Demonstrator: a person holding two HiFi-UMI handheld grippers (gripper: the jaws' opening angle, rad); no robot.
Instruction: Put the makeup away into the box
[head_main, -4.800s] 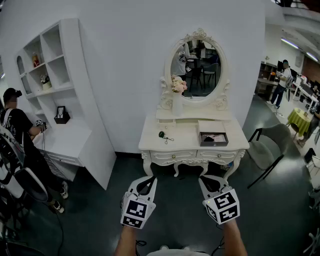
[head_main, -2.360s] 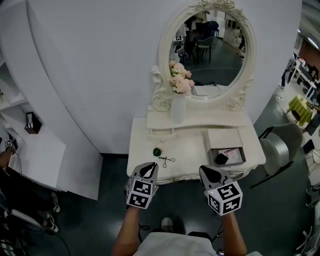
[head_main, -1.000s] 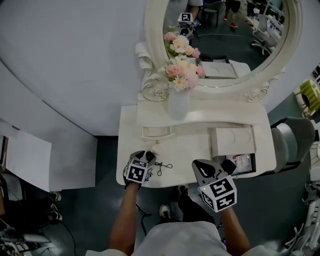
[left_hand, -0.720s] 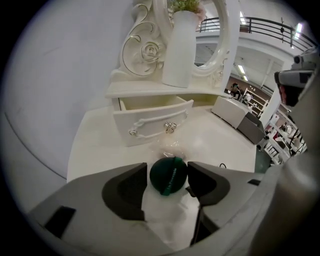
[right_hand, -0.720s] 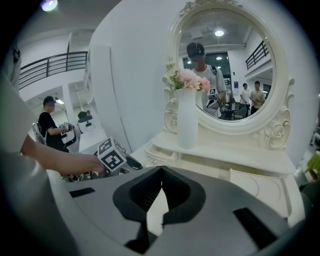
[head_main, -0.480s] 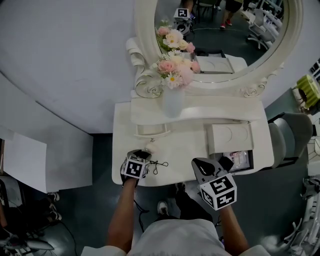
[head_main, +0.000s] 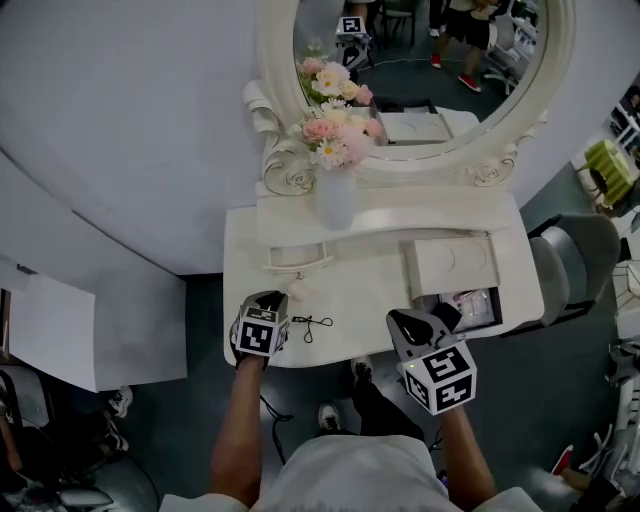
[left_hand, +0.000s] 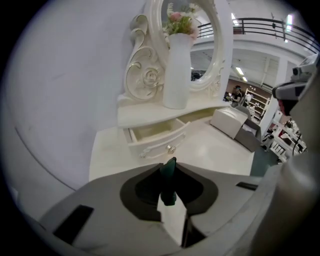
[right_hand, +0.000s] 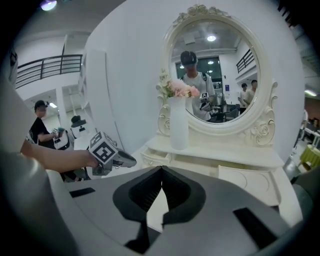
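A small dark green round makeup case (left_hand: 167, 187) sits edge-on between the jaws of my left gripper (left_hand: 170, 167), which are closing and pinch it at their tips. In the head view, that left gripper (head_main: 270, 299) hovers over the front left of the white dressing table (head_main: 370, 290), and the case is hidden there. A black eyelash curler (head_main: 311, 323) lies just right of it. The open box (head_main: 470, 306) stands at the table's right front with its lid (head_main: 450, 262) tipped back. My right gripper (head_main: 399, 319) is shut and empty, just left of the box.
A white vase of pink flowers (head_main: 335, 196) stands on the raised shelf below the oval mirror (head_main: 420, 60). A small drawer (left_hand: 156, 138) under the shelf is pulled open. A grey chair (head_main: 575, 262) stands to the table's right. A person (right_hand: 40, 125) sits far left.
My left gripper's jaws have closed on the green case, and it has drawn slightly left and up from the table. The right gripper stays shut near the box.
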